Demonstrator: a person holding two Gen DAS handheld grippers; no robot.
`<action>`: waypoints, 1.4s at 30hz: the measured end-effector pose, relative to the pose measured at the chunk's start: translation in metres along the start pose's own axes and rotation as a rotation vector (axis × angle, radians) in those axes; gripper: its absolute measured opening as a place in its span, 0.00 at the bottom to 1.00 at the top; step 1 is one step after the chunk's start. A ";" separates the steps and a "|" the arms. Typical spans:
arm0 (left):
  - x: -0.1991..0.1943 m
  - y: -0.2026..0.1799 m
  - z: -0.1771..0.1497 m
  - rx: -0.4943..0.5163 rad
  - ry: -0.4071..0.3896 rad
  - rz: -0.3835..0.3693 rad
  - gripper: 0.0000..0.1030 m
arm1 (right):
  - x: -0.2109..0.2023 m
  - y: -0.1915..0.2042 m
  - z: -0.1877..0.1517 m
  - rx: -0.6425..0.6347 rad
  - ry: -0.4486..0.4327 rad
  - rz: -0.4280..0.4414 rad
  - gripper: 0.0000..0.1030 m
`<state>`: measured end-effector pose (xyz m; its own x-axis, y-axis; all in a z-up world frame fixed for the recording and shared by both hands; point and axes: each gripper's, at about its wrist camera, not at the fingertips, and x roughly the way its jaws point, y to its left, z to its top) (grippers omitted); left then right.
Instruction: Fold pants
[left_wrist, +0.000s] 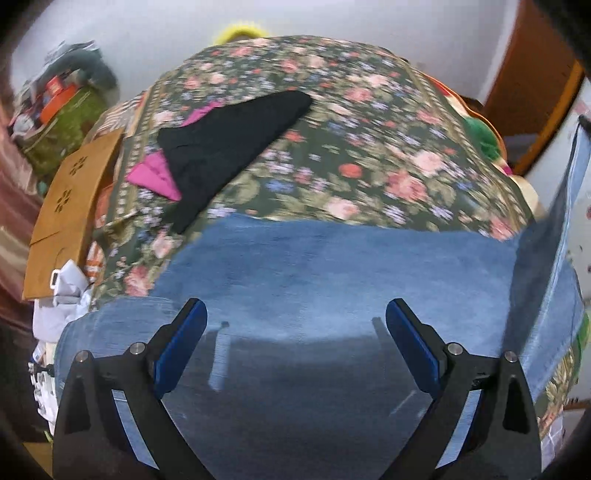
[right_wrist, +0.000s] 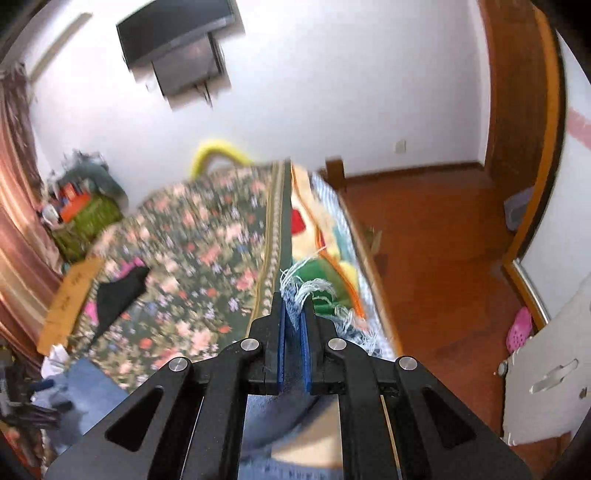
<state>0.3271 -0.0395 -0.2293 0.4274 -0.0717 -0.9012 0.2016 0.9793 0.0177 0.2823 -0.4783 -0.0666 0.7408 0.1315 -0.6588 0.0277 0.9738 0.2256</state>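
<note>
Blue denim pants (left_wrist: 332, 266) lie spread on a bed under a floral cover (left_wrist: 332, 122). My left gripper (left_wrist: 295, 325) hovers just above the denim with its jaws wide open and nothing between them. At the right of the left wrist view one leg (left_wrist: 561, 221) rises off the bed. In the right wrist view my right gripper (right_wrist: 294, 314) is shut on the frayed hem of the pants (right_wrist: 306, 290), held up above the bed's right side. The denim hangs down below the fingers (right_wrist: 279, 332).
A folded black and pink garment (left_wrist: 221, 147) lies on the cover at the left. A cardboard box (left_wrist: 70, 206) and a cluttered green pile (left_wrist: 62, 122) stand beside the bed. A wooden floor (right_wrist: 443, 258) and door lie to the right. A screen (right_wrist: 177, 40) hangs on the wall.
</note>
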 end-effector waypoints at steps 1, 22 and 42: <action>0.001 -0.008 -0.001 0.010 0.010 -0.020 0.95 | -0.008 0.001 -0.007 -0.005 -0.010 -0.001 0.06; -0.005 -0.069 -0.041 0.056 0.021 -0.057 0.96 | -0.026 -0.079 -0.219 0.194 0.249 -0.218 0.07; -0.087 0.097 -0.064 -0.290 -0.203 0.073 0.96 | -0.050 0.081 -0.131 -0.139 0.029 -0.041 0.52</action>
<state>0.2532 0.0735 -0.1763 0.6038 -0.0071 -0.7971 -0.0819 0.9941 -0.0708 0.1592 -0.3812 -0.1093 0.7214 0.0940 -0.6861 -0.0371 0.9946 0.0972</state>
